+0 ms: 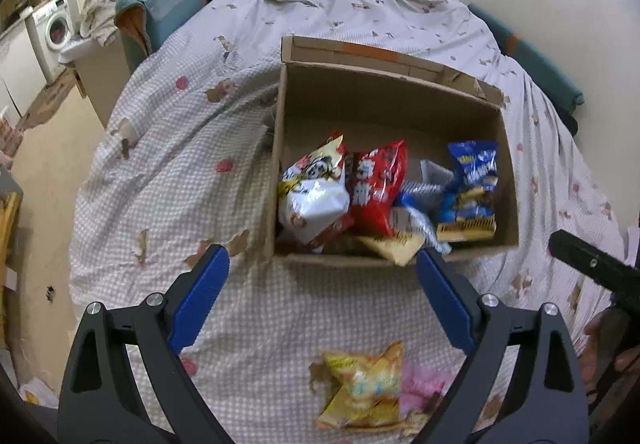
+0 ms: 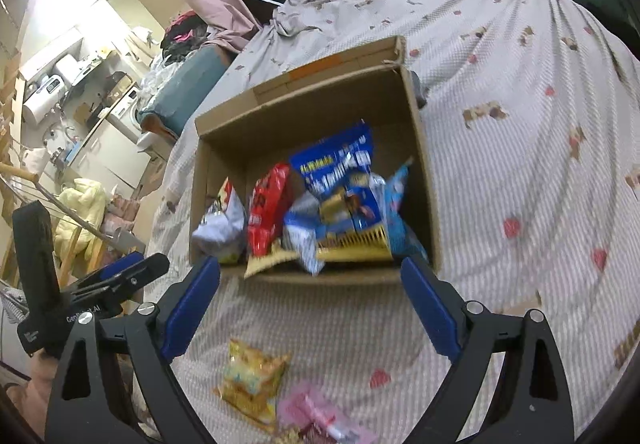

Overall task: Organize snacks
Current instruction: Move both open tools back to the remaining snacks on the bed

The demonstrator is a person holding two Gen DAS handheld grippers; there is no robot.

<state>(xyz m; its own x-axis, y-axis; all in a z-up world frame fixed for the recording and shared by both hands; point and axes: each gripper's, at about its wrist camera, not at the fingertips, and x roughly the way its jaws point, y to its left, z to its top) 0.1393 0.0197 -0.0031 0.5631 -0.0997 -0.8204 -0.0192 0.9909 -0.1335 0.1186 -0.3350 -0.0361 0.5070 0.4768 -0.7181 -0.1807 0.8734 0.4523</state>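
- The left gripper (image 1: 322, 268), black-framed with blue pads, is standing wide open at the bottom of its own view, holding and touching nothing.
- The right gripper (image 2: 310, 276), built the same, is likewise gaping with nothing between its jaws.
- The open brown cardboard box (image 1: 384, 104) is sitting mid-frame on the checked pink-grey bedspread (image 1: 180, 164), holding a white packet (image 1: 316, 192), a red packet (image 1: 378, 188) and a blue packet (image 1: 472, 184).
- A yellow snack packet (image 1: 366, 388) and a pink packet (image 1: 424, 388) are lying on the bedspread at the lower edge, the pink one partly cut off.
- Packet lettering is blurring beyond reading.
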